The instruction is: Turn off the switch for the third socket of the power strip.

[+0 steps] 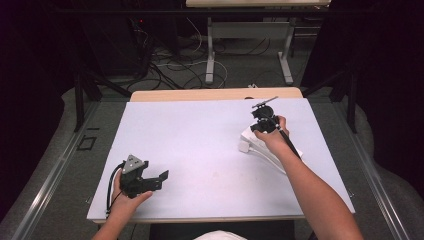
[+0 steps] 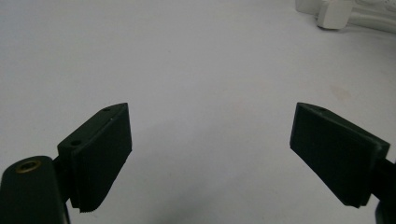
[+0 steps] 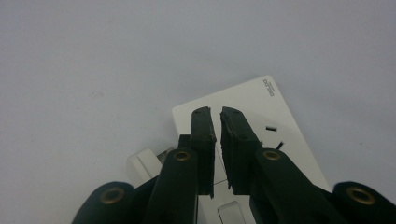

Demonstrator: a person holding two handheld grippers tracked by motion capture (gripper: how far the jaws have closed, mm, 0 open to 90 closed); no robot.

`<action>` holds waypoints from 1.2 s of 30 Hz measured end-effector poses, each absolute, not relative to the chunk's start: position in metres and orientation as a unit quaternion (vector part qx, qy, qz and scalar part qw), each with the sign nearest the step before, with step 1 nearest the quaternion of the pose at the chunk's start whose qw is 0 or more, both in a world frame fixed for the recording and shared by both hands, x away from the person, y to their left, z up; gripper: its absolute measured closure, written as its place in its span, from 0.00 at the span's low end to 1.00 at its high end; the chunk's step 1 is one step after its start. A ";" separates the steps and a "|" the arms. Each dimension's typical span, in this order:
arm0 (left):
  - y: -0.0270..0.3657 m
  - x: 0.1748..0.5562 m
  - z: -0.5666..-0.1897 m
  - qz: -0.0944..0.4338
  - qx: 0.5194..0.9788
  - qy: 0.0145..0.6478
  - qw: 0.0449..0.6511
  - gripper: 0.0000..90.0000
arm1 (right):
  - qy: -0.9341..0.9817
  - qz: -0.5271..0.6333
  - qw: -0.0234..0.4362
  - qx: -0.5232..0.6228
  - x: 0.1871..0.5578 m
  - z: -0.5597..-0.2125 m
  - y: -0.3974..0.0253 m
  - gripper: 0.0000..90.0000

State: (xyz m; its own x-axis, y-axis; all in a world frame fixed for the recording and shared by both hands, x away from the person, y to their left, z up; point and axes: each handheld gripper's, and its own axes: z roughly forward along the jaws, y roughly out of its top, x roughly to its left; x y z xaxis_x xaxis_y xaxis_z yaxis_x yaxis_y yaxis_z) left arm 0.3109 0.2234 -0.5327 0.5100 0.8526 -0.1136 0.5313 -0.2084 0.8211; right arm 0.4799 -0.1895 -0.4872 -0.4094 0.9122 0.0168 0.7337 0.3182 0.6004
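High view, right hand (image 1: 272, 137): forearm runs in from the lower right edge, reaching up over the white power strip (image 1: 256, 141); hand on top of it.
High view, right gripper (image 1: 263, 116): at the strip's far end, pointed steeply down.
High view, left gripper (image 1: 159, 179): well apart from the strip, near the white table mat's (image 1: 200, 135) front left corner; jaws point toward the strip.
Left gripper view, jaws: spread wide, nothing between; strip's plug (image 2: 334, 14) far off, upper right.
Right gripper view, jaws: nearly closed, thin slit between, empty; tips over the strip's face (image 3: 252, 105), sockets just beside. Contact: cannot tell.
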 end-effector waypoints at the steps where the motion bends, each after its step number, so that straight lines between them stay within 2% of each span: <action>1: 0.223 0.311 -0.533 0.186 0.755 0.458 0.431 0.14 | 0.790 0.271 0.163 0.525 0.480 -0.488 -0.188 0.95; 8: 0.224 0.311 -0.532 0.181 0.756 0.461 0.429 0.14 | 0.797 0.260 0.158 0.523 0.482 -0.494 -0.185 1.00; 36: 0.225 0.311 -0.533 0.185 0.755 0.461 0.428 0.16 | 0.801 0.237 0.147 0.530 0.489 -0.510 -0.180 1.00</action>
State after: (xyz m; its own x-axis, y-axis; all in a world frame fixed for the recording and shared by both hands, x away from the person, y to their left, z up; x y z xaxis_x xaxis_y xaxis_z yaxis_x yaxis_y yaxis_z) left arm 0.3115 0.2246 -0.5329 0.5068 0.8543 -0.1153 0.5385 -0.2093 0.8162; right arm 0.4890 -0.1797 -0.5103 -0.3954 0.9184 0.0153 0.7788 0.3264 0.5356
